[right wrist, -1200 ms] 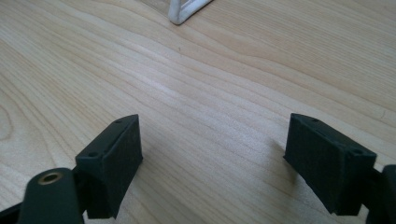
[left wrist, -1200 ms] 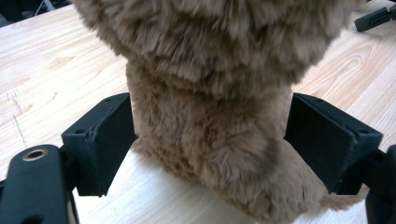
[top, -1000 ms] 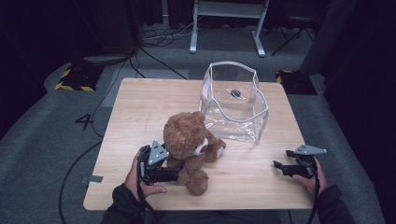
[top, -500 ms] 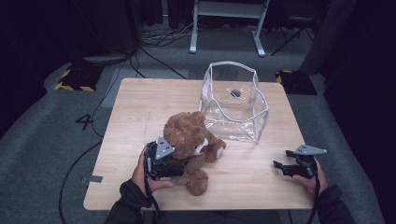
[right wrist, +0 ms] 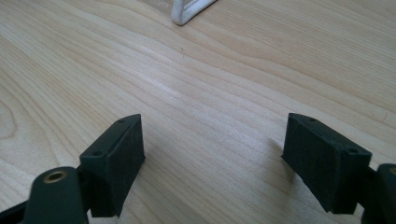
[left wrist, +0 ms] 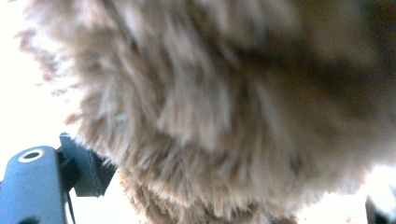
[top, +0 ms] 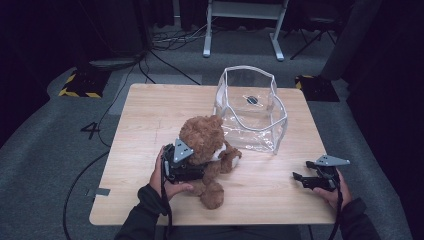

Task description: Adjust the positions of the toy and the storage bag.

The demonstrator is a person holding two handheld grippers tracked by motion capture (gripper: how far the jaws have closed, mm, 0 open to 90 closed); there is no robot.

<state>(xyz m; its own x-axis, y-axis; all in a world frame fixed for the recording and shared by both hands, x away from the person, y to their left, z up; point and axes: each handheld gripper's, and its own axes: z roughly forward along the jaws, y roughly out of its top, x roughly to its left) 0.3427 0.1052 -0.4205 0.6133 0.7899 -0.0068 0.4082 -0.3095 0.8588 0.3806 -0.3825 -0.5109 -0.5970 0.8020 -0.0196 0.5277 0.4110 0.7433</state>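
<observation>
The high view looks forward and down over the whole desk [top: 150, 115]. The left gripper view presses into the bear [left wrist: 224, 107], fur between its fingers. The right gripper view skims low over desk ahead of its fingers, sharing the bin [right wrist: 191, 10] corner with the high view.

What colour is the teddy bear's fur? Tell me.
Brown, on the teddy bear; the high view shows it best.

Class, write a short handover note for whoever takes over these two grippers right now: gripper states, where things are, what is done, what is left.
Left gripper: pushed into the fluffy brown teddy bear, jaws apart around its fur; a firm hold is not clear.
Right gripper: open, empty, low over the light wooden table.
The bear sits on the table beside the clear plastic bag, which stands open.
Done: the reach.
Probably left: grip, lift, bag.
</observation>
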